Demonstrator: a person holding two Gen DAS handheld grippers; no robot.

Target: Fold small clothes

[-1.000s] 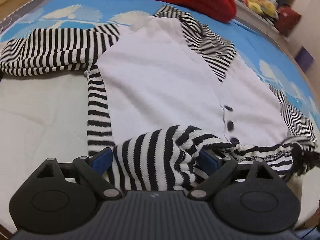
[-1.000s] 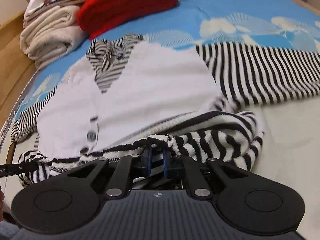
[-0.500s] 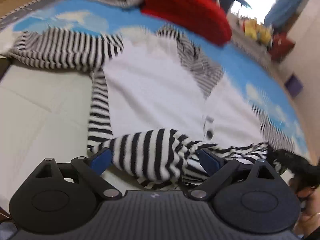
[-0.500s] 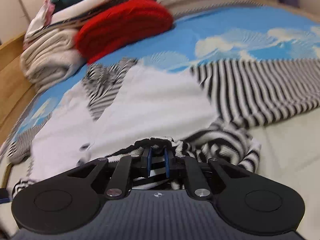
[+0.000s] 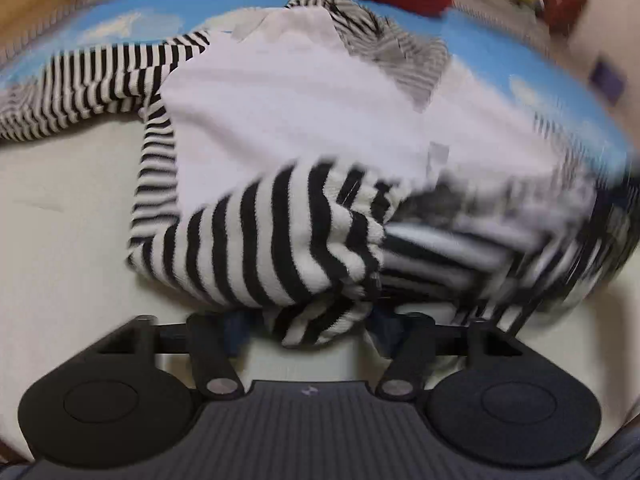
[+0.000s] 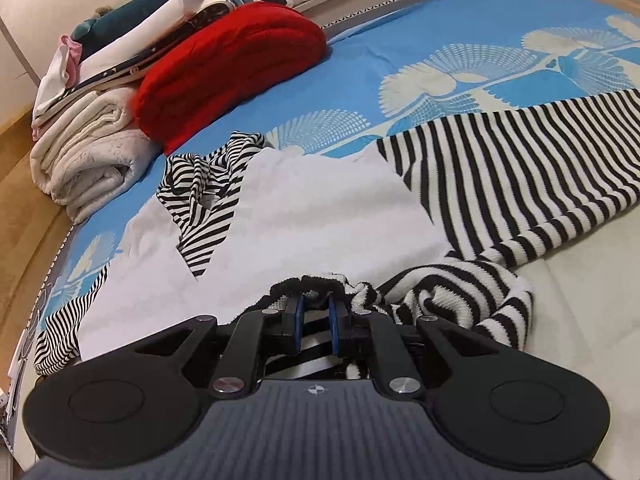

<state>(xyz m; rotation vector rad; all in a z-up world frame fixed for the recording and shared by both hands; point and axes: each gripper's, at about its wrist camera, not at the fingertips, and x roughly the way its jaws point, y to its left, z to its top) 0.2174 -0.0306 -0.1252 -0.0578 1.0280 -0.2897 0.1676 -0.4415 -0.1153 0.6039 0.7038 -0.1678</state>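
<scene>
A small white cardigan point(image 5: 300, 112) with black-and-white striped sleeves lies spread on the bed. Its striped lower hem point(image 5: 272, 240) is bunched up just ahead of my left gripper point(image 5: 308, 330). That gripper's jaws are closing with a tongue of the striped fabric between them, and the cloth partly covers the blue pads. The left wrist view is blurred on its right side. In the right wrist view the cardigan point(image 6: 320, 216) fills the middle. My right gripper point(image 6: 316, 312) is shut on the striped hem. One striped sleeve point(image 6: 520, 168) stretches out to the right.
A folded red knit point(image 6: 232, 68) and a stack of folded pale clothes point(image 6: 92, 160) sit at the far side of the blue patterned bedcover point(image 6: 440, 20). A wooden edge point(image 6: 16, 184) runs along the left. A cream surface point(image 5: 60, 220) lies under the near hem.
The left jaws have drawn closer around the striped hem, and the bunch has risen over the white front. The right gripper stays clamped on the hem; its view has tilted and shifted a little.
</scene>
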